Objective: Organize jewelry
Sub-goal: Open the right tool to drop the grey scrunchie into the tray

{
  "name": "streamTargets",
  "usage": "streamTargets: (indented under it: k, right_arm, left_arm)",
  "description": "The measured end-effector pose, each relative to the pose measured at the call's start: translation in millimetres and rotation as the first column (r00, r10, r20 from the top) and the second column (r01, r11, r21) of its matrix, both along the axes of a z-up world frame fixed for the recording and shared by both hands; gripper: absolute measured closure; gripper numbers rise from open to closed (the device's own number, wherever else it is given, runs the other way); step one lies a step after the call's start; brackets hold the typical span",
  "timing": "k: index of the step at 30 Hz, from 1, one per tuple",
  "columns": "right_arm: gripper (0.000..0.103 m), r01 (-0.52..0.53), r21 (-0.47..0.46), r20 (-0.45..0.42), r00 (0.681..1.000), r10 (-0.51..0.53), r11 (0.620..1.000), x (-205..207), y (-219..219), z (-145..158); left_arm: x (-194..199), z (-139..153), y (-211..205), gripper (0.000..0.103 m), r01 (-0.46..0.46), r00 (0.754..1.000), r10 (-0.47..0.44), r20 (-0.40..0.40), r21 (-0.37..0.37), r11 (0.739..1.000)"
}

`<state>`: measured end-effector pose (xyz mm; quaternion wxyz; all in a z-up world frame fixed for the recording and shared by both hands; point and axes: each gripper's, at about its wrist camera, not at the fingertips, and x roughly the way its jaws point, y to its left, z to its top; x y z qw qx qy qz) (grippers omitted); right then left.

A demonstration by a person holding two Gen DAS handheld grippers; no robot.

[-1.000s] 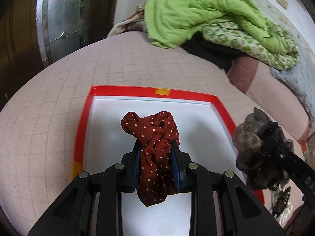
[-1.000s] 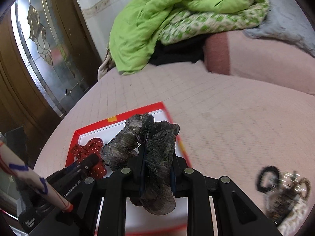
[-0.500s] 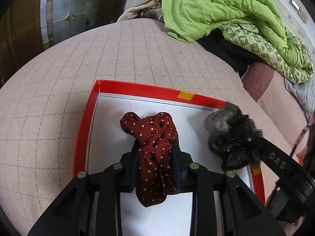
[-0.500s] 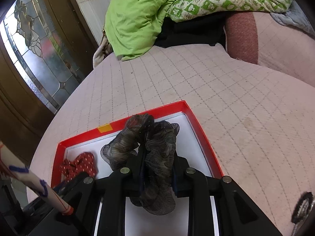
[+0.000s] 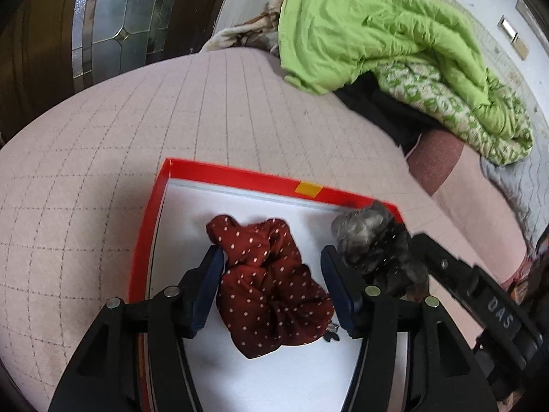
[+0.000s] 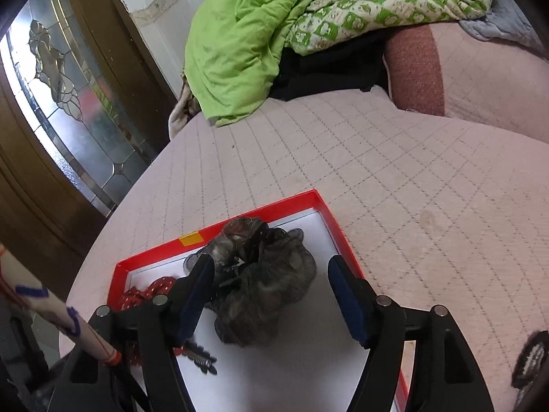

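You see two scrunchies in one red tray (image 5: 147, 237): red dotted scrunchie (image 5: 271, 285), grey scrunchie (image 6: 267, 285). Both your left gripper (image 5: 272, 286) and right gripper (image 6: 274, 295) are opening, pads clear. Right gripper reads "DAS".

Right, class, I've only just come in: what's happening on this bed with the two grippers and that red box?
A person is sorting hair accessories into a red-rimmed box on a pink quilted bed, a gripper in each hand. The left gripper is opening around a red polka-dot scrunchie lying on the box's white floor. The right gripper is opening too, around a grey-brown scrunchie beside it in the same box. Both scrunchies are being let go. A green quilt is heaped behind.
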<state>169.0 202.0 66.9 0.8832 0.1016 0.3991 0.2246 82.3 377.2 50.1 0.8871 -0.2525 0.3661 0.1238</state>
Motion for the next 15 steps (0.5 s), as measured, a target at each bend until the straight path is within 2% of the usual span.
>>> streamTargets:
  k: [4,9,15]
  right_arm:
    - [0.03,0.01,0.027,0.001,1.0,-0.01,1.0,-10,-13,8]
    - [0.03,0.014,0.062,0.012,1.0,-0.015,0.998,-30,-31,20]
    - [0.03,0.002,0.012,-0.049,0.999,-0.001,1.0,-45,-36,5]
  left_arm:
    - [-2,8,-3,0.041,0.004,1.0,-0.004,0.019,-0.004,1.0]
    - [-6,24,-20,0.035,0.027,0.998,-0.031,0.061,0.058,0.998]
    - [-7,21,-38,0.034,0.059,0.997,-0.065,0.052,0.102,0.993]
